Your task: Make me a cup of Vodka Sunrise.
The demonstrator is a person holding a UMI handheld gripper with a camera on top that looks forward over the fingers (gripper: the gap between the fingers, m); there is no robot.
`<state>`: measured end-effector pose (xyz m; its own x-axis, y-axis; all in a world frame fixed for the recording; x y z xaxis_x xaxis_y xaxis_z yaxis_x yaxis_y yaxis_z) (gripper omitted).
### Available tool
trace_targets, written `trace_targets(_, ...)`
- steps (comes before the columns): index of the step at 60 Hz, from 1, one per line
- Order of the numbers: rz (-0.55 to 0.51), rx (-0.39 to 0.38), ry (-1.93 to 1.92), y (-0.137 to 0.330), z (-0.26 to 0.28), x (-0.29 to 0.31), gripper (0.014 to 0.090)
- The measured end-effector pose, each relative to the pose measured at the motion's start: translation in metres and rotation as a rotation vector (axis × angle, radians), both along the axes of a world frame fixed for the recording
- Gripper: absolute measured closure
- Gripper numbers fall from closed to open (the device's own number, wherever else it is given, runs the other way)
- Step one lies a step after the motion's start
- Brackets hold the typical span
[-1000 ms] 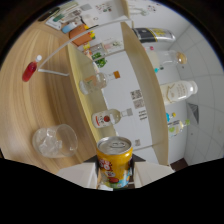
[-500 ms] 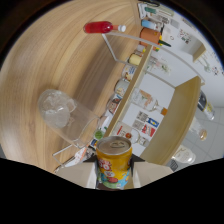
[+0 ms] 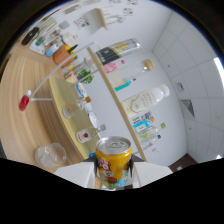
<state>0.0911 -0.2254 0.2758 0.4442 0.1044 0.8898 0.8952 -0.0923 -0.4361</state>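
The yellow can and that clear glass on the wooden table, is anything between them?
In the gripper view, nothing: only bare wooden table separates the yellow can, gripped between the gripper fingers, from the clear glass.

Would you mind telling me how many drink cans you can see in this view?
1: a yellow can, gripped between the fingers, in front of the wooden shelf of bottles. Others may be hidden among the bottles.

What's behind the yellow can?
Behind the yellow can, held between the fingers, stands a small clear bottle with a red label on a wooden shelf. The can hides whatever sits directly behind it.
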Motion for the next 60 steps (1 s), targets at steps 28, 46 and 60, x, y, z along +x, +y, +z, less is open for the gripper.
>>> trace_targets(28, -0.083, 0.065, 1.082, -0.009, -0.004, 0.143, 0.0532)
trace_targets(46, -0.248, -0.147, 1.186, 0.011, -0.157, 0.183, 0.0534)
trace_targets(60, -0.298, -0.251, 1.208, 0.012, -0.218, 0.182, 0.0533)
